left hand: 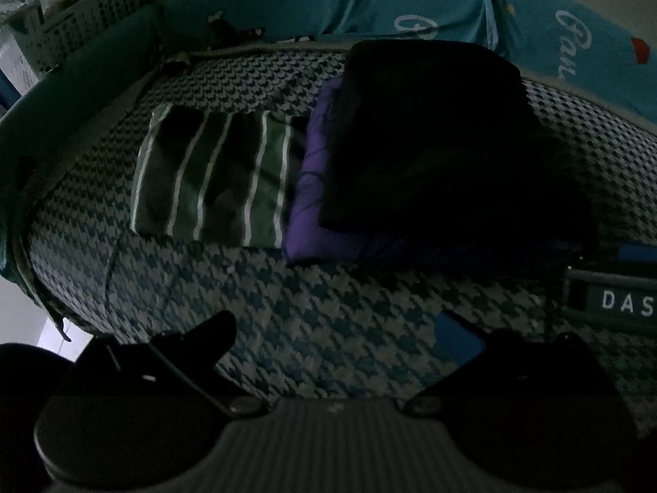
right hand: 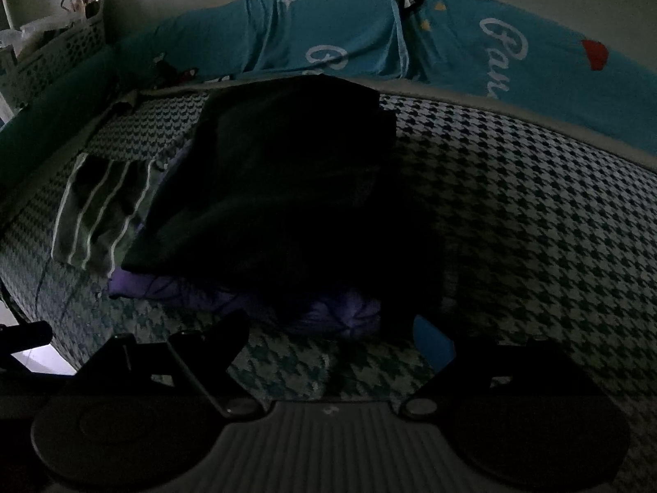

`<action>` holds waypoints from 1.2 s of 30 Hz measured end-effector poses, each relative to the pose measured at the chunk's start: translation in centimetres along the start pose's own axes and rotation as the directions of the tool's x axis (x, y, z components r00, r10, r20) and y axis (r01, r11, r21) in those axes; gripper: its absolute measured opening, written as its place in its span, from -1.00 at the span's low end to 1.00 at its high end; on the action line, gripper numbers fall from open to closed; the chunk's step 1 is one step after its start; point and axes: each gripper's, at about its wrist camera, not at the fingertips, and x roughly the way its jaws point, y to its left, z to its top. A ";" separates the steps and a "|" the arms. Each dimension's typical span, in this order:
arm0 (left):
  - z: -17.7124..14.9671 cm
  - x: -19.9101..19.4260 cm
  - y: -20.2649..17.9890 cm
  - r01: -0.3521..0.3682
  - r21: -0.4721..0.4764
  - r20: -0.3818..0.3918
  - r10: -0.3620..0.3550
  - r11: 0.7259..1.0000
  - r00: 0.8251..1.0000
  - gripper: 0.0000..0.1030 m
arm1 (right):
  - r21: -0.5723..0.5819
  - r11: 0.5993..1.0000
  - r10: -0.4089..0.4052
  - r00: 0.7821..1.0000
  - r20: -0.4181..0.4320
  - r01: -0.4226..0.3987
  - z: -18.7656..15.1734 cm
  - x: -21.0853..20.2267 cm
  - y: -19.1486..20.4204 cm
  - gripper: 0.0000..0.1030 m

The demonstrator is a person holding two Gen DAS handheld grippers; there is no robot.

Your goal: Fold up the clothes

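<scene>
Surface: a bed with a teal-and-white houndstooth cover (left hand: 328, 287), dimly lit, bordered at the far side by a turquoise padded bumper (left hand: 369, 4) with white lettering.
Stack: a dark, near-black folded garment (right hand: 279, 189) lies squarely on top of a purple folded garment (right hand: 230, 291), whose near edge shows beneath it.
Neighbour: a green folded garment with white stripes (left hand: 213, 180) lies flat just beside the stack, its right edge touching the purple layer.
Left gripper (left hand: 341, 337): jaws wide, nothing between them, hovering over bare cover in front of the clothes, short of both piles.
Right gripper (right hand: 332, 337): jaws wide and empty, pointing down just before the purple edge of the stack.
Stage, judged: every garment in view looks folded; the work seems near its end, with tidying or picking up another piece the likely step.
Doing it well: approach low and level, so the fingers slide under an edge rather than shove the pile.
Caution: the top garment is hard to read in this light, so its loose edges cannot be told; a nudge could skew the stack.
</scene>
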 end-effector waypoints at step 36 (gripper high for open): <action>-0.4 -0.9 0.1 -0.022 0.005 0.007 0.022 1.000 1.000 1.00 | -0.016 1.000 0.002 1.000 0.010 -0.002 0.3 0.0 0.3 0.69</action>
